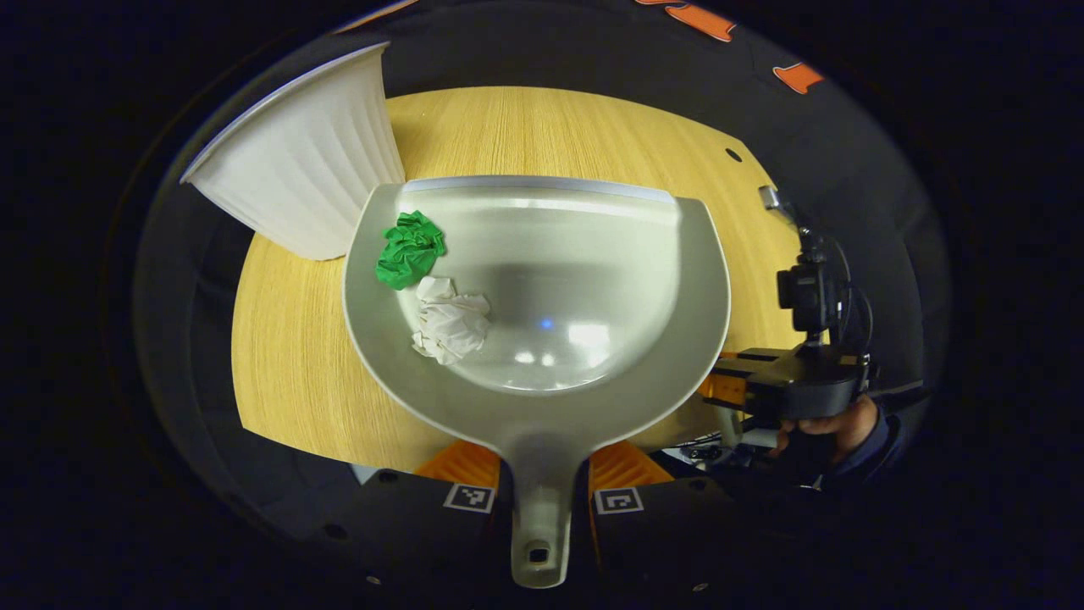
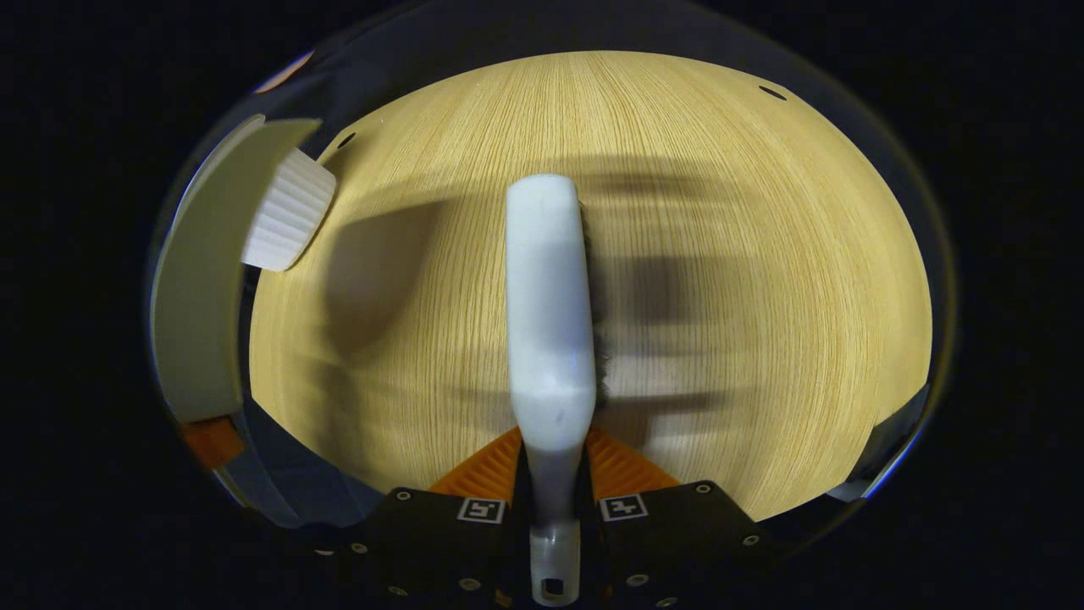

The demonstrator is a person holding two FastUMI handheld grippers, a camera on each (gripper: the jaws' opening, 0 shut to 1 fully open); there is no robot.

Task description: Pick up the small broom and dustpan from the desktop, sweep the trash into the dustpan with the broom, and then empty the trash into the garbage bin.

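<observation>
- Trash is sitting in the pale grey-white plastic dustpan (image 1: 542,288) already: a crumpled green paper ball (image 1: 410,249) and a crumpled white paper wad (image 1: 450,321), both lying toward the pan's left side
- left gripper (image 1: 542,474) is clamping the dustpan's handle between both fingers, pan looking lifted off the desk
- right gripper (image 2: 552,474) is pinching the handle of the small white plastic broom (image 2: 549,322), dark bristles pointing off to its right, hovering over bare wood
- white ribbed plastic garbage bin (image 1: 296,161) is standing just beside the dustpan's front left corner, so I'd say sweeping is done and the dump is what's left
- what could go sideways: both wads are light and loose, so tipping the pan too early or too fast is probably sending them over the lip onto the desk instead of into the bin
- the bin looks light too, so nudging it with the pan's edge could be knocking it over
- the grip is on a narrow handle, so the pan might be twisting while tilting
- surface is a light wood-grain desktop (image 2: 720,212), with strong shadows under the broom, and black cloth is closing in the booth behind
</observation>
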